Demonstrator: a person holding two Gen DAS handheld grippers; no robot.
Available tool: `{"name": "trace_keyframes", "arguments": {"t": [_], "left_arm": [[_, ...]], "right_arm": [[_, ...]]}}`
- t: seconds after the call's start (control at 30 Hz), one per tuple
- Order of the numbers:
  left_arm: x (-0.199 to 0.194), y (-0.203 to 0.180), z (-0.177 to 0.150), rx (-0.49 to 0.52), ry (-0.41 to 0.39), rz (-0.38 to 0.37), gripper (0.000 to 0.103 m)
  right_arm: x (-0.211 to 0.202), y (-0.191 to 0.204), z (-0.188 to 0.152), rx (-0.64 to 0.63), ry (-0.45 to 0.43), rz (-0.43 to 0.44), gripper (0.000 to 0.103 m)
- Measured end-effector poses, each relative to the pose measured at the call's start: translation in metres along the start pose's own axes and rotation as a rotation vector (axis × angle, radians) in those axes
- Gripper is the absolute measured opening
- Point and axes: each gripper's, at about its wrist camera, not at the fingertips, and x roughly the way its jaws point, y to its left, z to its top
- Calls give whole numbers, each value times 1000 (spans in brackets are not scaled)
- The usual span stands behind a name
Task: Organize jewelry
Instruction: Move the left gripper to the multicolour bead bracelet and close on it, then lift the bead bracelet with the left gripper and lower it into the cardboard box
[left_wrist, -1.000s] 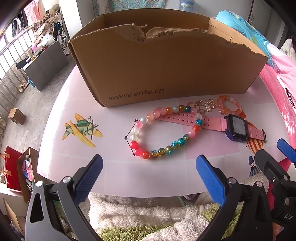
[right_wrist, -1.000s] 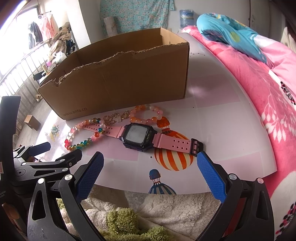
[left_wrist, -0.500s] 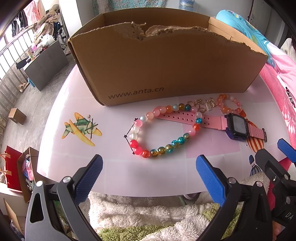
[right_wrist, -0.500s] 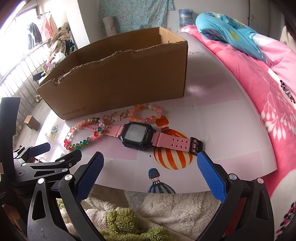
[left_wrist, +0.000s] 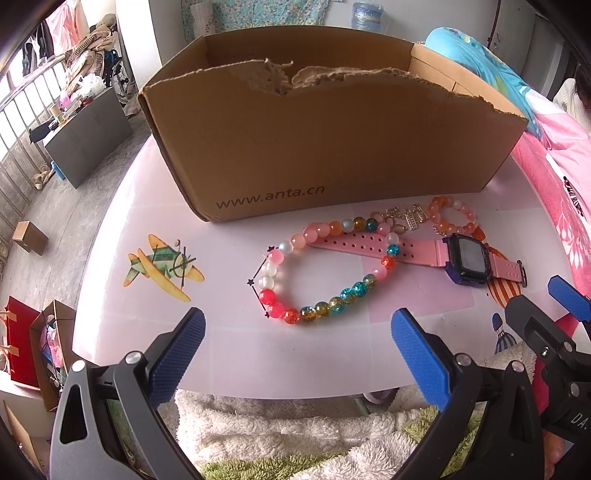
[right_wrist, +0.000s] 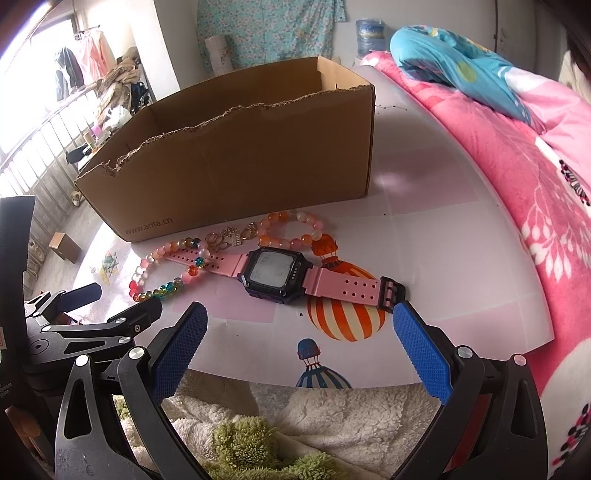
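Observation:
A multicoloured bead bracelet (left_wrist: 325, 273) (right_wrist: 162, 269) lies on the white table, partly over the strap of a pink watch (left_wrist: 463, 258) (right_wrist: 275, 275). A small orange bead bracelet (left_wrist: 452, 218) (right_wrist: 291, 229) and a metal charm piece (left_wrist: 404, 218) (right_wrist: 231, 236) rest behind the watch. An open cardboard box (left_wrist: 332, 147) (right_wrist: 236, 162) stands behind them all. My left gripper (left_wrist: 295, 354) hovers open at the table's near edge, in front of the bead bracelet. My right gripper (right_wrist: 295, 350) is open just short of the watch, with its tips near the buckle end.
A fluffy white and green rug (left_wrist: 295, 435) lies below the table edge. A bed with a pink cover (right_wrist: 517, 155) runs along the right. A grey cabinet (left_wrist: 85, 125) and paper bags (left_wrist: 33, 343) stand on the floor to the left.
Both grippers have edged slightly forward toward the jewelry and risen a little. Nothing on the table has moved.

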Motion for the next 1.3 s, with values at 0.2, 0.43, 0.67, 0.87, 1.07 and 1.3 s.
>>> {"name": "trace_keyframes", "arguments": {"t": [0.2,0.43,0.67,0.87,1.07,1.3], "left_arm": [[-15,30,3,26,-150,-88,99],[-28,67,3,-17,-274,-248,99],[-14,57,6,82,-280,-141,99],[-1,42,9,189,-274,-133,79],[16,23,14,274,-223,-141,50],[26,16,15,315,-198,-139,26]], "right_arm": [[-6,6,15,-6,-67,89,95],[8,34,33,-58,-38,263,72],[39,57,40,-85,75,337,39],[55,63,44,-92,137,306,27],[62,75,48,-124,150,277,25],[65,90,50,-200,150,213,11]]}}
